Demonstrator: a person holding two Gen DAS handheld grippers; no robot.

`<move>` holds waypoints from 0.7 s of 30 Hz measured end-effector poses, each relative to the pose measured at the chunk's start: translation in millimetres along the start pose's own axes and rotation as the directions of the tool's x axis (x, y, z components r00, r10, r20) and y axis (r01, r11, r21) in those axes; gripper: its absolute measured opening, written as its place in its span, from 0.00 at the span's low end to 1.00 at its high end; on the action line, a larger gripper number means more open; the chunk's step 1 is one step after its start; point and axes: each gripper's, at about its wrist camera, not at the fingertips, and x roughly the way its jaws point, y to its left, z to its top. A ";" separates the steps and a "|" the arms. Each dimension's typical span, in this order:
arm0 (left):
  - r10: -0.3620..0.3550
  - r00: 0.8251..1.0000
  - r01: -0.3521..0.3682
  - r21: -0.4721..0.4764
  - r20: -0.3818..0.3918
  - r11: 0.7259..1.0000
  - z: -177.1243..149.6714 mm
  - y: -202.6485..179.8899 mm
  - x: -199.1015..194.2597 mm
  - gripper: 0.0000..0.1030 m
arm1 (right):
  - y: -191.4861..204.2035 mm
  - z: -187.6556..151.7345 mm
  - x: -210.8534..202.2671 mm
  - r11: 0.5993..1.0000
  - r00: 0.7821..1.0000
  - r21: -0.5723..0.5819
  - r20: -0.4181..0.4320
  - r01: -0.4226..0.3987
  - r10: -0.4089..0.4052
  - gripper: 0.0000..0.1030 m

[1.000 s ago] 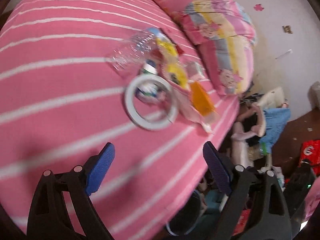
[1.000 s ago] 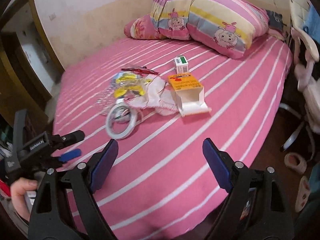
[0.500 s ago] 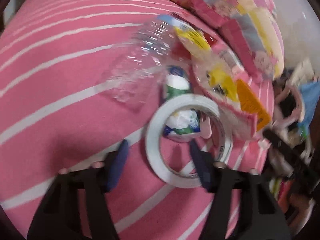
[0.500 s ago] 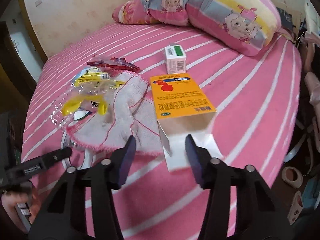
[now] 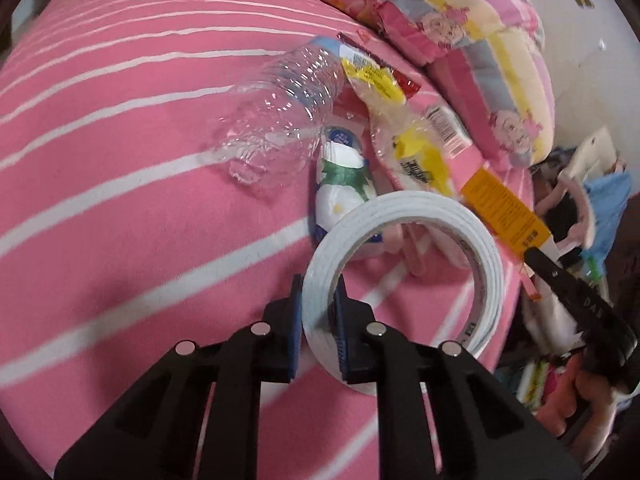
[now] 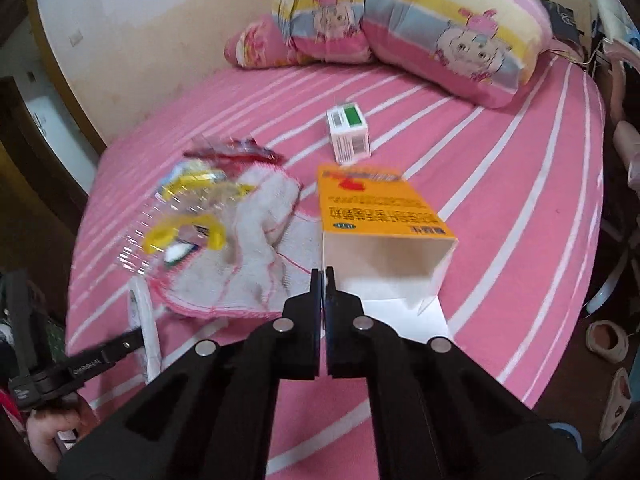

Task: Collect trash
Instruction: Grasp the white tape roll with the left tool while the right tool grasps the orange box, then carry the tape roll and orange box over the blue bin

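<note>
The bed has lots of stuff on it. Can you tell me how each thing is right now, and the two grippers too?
Left gripper: just closed, shut on the tape roll.
Tape roll: tilted up off the bed.
Right gripper: just closed, pinching the orange box's open end.
Orange box: lying flat, end flap open.
Plastic bottle: empty, crushed, on its side.
Small white box: closed.
Towel: crumpled.

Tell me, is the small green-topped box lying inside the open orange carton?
No, the small box sits apart on the bedsheet, beyond the orange carton.
</note>
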 end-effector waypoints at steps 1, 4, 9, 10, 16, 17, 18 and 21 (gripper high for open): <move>-0.013 1.000 0.013 -0.017 0.005 1.000 -2.9 -0.4 -7.0 0.13 | 0.4 0.0 -8.3 1.000 1.000 0.010 0.007 -0.017 0.017 0.02; -0.041 0.999 0.042 -0.044 0.020 0.998 -11.0 -6.9 -26.1 0.13 | 5.2 -1.8 -32.7 0.998 0.998 0.024 0.024 -0.058 0.058 0.02; -0.078 0.995 0.080 -0.042 0.054 0.996 -23.7 -26.1 -62.6 0.13 | 20.5 -11.6 -84.4 0.991 0.990 0.033 0.063 -0.129 0.126 0.02; -0.085 0.995 0.087 -0.040 0.060 0.995 -26.1 -30.7 -70.2 0.13 | 23.2 -14.9 -96.9 0.989 0.987 0.041 0.072 -0.144 0.141 0.02; -0.148 0.985 0.150 -0.011 0.084 0.989 -45.9 -67.8 -114.6 0.13 | 31.7 -33.1 -163.2 0.976 0.973 0.069 0.120 -0.204 0.195 0.02; -0.160 0.983 0.161 0.000 0.085 0.987 -51.3 -76.1 -122.5 0.13 | 31.5 -36.7 -175.4 0.975 0.971 0.073 0.129 -0.211 0.200 0.02; -0.168 0.982 0.168 0.007 0.085 0.986 -53.4 -83.7 -126.4 0.13 | 30.7 -39.6 -183.9 0.974 0.970 0.076 0.135 -0.214 0.203 0.02; -0.199 0.977 0.196 0.040 0.079 0.980 -69.1 -108.4 -142.7 0.13 | 26.0 -50.5 -214.3 0.972 0.966 0.082 0.154 -0.220 0.206 0.02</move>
